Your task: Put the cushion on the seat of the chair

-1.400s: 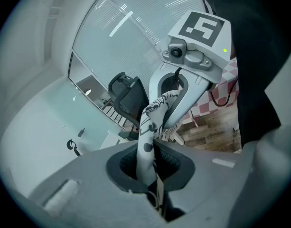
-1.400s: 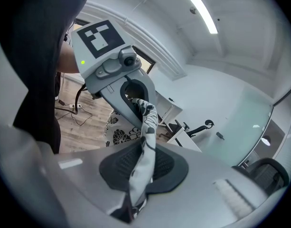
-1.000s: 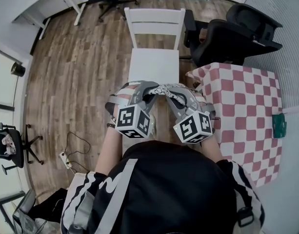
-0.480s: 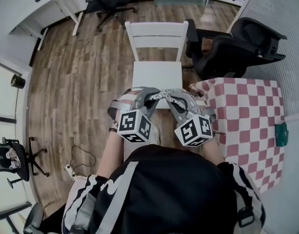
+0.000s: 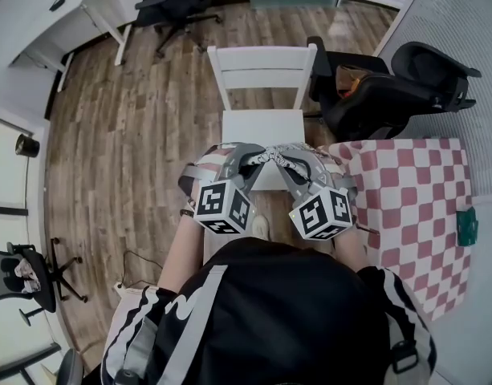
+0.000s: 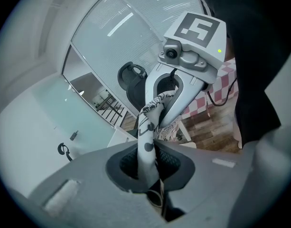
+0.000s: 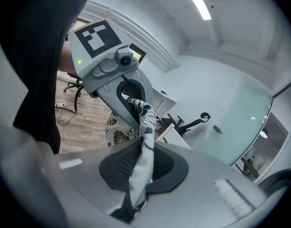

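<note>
A white wooden chair [image 5: 262, 70] stands ahead on the wood floor, its bare seat [image 5: 262, 125] just beyond my grippers. Both grippers hold one edge of a white cushion [image 5: 271, 156] with a black flower print, side by side. My left gripper [image 5: 247, 160] is shut on the fabric [image 6: 146, 146], and the right gripper [image 6: 192, 56] shows opposite it. My right gripper [image 5: 292, 160] pinches the same cloth [image 7: 143, 146] in its shut jaws. Most of the cushion hangs hidden under the grippers and my arms.
A table with a red-and-white checked cloth [image 5: 414, 207] stands at the right, a green thing [image 5: 468, 225] on its far edge. A black office chair [image 5: 390, 95] sits right of the white chair, another [image 5: 169, 6] behind it. A cable [image 5: 141, 263] lies on the floor at left.
The white chair has drawn nearer, sliding down the head view toward the grippers. Both grippers keep the same hold on the cushion edge.
</note>
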Demonstrator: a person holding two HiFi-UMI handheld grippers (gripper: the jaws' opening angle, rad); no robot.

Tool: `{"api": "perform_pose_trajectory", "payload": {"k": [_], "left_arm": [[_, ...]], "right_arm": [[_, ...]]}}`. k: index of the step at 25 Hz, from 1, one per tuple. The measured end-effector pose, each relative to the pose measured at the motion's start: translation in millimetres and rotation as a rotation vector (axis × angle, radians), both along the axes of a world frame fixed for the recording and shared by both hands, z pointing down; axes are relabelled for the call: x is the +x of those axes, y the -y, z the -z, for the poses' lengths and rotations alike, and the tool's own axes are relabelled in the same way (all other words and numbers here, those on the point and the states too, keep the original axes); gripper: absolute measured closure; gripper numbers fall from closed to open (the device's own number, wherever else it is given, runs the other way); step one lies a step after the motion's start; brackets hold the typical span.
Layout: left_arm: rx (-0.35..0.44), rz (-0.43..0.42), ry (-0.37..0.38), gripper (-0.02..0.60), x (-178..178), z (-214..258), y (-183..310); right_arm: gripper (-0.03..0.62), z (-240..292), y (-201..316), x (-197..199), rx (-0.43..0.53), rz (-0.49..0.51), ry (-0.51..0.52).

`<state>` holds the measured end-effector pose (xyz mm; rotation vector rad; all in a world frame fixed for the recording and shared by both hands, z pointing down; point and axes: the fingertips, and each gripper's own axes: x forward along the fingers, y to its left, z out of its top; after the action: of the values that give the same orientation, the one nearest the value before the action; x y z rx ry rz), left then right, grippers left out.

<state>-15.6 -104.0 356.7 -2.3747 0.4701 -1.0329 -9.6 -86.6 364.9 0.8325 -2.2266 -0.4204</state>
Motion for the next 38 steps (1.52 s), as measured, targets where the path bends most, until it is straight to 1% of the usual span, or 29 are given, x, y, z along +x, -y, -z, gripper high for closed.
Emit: {"api": "perform_pose_trajectory", "payload": {"k": [7,19,24,30,35,38], "left_arm": [[-0.017,0.000,-0.011,0.565,-4,-6,19],[-0.068,0.044,-0.008,0.565,4,-24,35],[-0.107,0.050,0.004,0.565,6,-43,41],[-0.142,0.059,0.017,0.565,11,-67,58],[-0.134,0.047,0.043,0.565,19,-82,83],[-0.140,0.036,0.053,0.565,21,-89,96]], "right_arm": [[0.583,-6,18,-1,-0.015,-0.007,-0.007],[0.583,-20,39,10,-0.047,0.054,-0.029],[0.583,-39,45,13,-0.094,0.073,-0.028],[0.583,-63,61,17,-0.111,0.126,-0.060],[0.583,-78,84,25,-0.100,0.177,-0.102],[0.583,-85,96,28,-0.106,0.199,-0.108]]}}
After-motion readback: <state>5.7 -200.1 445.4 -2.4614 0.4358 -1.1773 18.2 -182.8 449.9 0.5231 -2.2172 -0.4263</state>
